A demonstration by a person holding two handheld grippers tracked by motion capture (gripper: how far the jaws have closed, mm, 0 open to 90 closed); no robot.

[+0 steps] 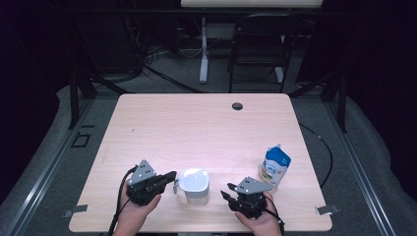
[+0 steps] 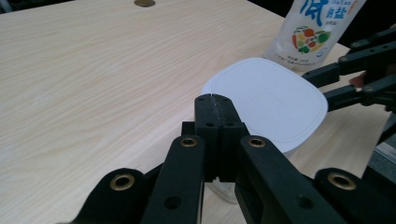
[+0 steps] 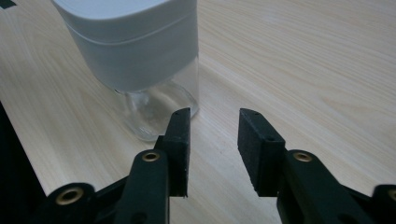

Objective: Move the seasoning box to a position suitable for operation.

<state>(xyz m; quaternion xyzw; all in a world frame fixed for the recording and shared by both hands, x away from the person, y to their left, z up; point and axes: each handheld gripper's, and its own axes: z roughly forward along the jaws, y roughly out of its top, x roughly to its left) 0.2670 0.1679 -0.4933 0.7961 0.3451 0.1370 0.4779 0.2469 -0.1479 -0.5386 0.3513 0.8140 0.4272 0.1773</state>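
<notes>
A clear jar with a white lid (image 1: 193,184) stands near the table's front edge, between the two hands. My left gripper (image 1: 173,178) sits just left of the lid, jaws pressed together with nothing between them; its tips (image 2: 215,101) stop at the lid's rim (image 2: 266,100). My right gripper (image 1: 225,192) rests on the table to the jar's right, open with a bare gap (image 3: 214,122), and the jar (image 3: 140,60) stands just beyond its left jaw. A blue and white pouch (image 1: 275,166) stands upright behind the right hand; its lower part (image 2: 320,32) shows past the lid.
The wooden table (image 1: 196,128) has a round cable hole (image 1: 237,105) at the back. Its front edge (image 1: 196,230) lies right under both hands. A black chair (image 1: 260,44) and a desk leg (image 1: 203,49) stand on the floor beyond the table.
</notes>
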